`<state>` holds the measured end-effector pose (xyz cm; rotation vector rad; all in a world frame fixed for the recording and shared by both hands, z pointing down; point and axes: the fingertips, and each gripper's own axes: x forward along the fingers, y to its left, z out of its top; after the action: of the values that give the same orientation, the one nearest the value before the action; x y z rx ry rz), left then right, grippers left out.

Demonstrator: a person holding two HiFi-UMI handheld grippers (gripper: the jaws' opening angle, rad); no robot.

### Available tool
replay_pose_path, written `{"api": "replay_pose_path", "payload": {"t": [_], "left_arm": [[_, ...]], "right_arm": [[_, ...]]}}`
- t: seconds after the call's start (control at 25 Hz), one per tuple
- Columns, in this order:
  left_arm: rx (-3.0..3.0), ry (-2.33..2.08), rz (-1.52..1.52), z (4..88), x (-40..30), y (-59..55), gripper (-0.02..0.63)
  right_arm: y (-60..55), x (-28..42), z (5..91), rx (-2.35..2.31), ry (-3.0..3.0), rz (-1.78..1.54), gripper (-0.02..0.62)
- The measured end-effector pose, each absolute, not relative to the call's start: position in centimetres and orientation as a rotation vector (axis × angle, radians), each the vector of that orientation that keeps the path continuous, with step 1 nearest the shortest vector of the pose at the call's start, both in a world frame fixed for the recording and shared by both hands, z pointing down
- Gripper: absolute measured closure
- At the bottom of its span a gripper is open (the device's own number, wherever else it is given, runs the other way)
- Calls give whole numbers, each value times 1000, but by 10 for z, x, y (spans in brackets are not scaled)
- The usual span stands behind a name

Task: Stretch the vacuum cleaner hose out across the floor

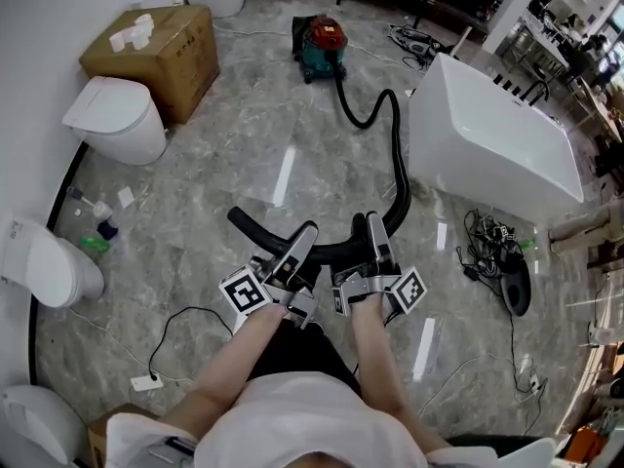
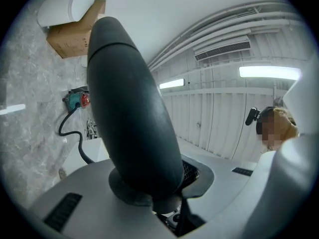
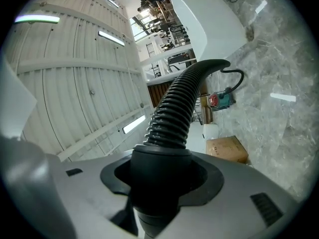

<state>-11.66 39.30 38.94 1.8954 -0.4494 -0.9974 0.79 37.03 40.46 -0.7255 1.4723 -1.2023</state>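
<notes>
A red and teal vacuum cleaner (image 1: 320,47) stands far back on the marble floor. Its black hose (image 1: 400,164) snakes from it past the bathtub corner toward me and is lifted off the floor. The hose's smooth rigid end tube (image 1: 255,227) sticks out to the left. My left gripper (image 1: 306,237) is shut on that smooth tube (image 2: 129,118), which fills the left gripper view. My right gripper (image 1: 375,227) is shut on the hose cuff (image 3: 159,183), just where the ribbed hose (image 3: 174,113) begins. The two grippers sit side by side, close together.
A white bathtub (image 1: 487,144) stands at the right, close to the hose's bend. Toilets (image 1: 122,120) and a cardboard box (image 1: 161,47) line the left wall. Cables and a black device (image 1: 507,261) lie at the right, and a thin cord with a white plug (image 1: 146,381) at the near left.
</notes>
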Motion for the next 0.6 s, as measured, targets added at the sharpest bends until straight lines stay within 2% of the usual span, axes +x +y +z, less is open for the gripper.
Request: {"api": "replay_pose_path", "payload": {"t": [0.6], "left_arm": [[2030, -463, -937, 379, -135, 386, 502]], "right_arm": [[382, -22, 418, -550, 1564, -1316, 379]]}}
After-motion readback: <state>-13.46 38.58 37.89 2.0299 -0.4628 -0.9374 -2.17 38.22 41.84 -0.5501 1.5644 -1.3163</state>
